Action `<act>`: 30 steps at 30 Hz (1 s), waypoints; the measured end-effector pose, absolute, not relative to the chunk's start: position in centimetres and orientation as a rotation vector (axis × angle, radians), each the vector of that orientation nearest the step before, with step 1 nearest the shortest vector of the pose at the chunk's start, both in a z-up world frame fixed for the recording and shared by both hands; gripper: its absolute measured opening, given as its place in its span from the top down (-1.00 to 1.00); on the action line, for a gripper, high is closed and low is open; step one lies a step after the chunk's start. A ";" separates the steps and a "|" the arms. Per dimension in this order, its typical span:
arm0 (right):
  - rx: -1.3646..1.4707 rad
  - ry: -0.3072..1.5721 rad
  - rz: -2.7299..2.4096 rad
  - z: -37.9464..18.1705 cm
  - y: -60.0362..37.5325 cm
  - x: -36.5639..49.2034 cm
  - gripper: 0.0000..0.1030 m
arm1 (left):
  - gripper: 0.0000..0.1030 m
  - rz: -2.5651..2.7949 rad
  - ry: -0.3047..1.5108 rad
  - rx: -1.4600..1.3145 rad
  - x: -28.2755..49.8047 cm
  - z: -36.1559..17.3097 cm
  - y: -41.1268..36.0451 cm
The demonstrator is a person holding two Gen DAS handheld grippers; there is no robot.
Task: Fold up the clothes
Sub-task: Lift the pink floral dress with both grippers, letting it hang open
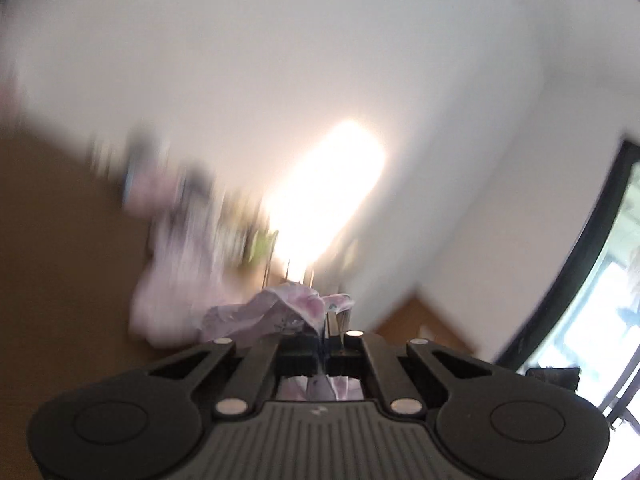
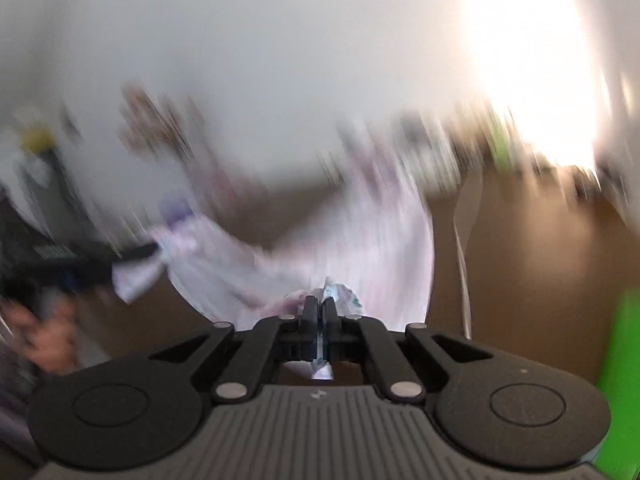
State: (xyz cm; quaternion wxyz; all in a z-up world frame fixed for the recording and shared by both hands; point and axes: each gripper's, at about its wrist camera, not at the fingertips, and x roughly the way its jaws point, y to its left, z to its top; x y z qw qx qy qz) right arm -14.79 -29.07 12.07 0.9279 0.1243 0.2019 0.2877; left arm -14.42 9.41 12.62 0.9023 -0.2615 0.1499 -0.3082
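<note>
Both views were heavily smeared by motion, so little beyond the claws themselves could be made out sharply. The left claw (image 1: pixel 323 344) had its fingers pressed together on a bunched fold of the pale pink garment (image 1: pixel 280 312), whose printed cloth crumpled up above the fingertips and also showed below them, inside the frame. The rest of the garment trailed off to the left as a pale blur over the brown worktop (image 1: pixel 60 260); whether it lay on the surface or hung above it could not be told. A bright glare (image 1: pixel 332 188) washed out the middle of the white wall (image 1: pixel 280 60), and a dark-framed window (image 1: pixel 600 280) was cut off at the right edge.

The right claw (image 2: pixel 319 312) was likewise closed on an edge of the same garment (image 2: pixel 360 240), which spread away as a wide streaked sheet. At the far left the left claw (image 2: pixel 136 254) appeared as a dark blur meeting another corner of the cloth. A green shape (image 2: pixel 624 360) at the right edge was too blurred and cropped to identify.
</note>
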 end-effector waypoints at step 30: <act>0.085 -0.178 0.612 38.4 -25.8 -8.6 0.97 | 0.98 -0.511 -0.209 -0.253 -12.8 36.0 11.8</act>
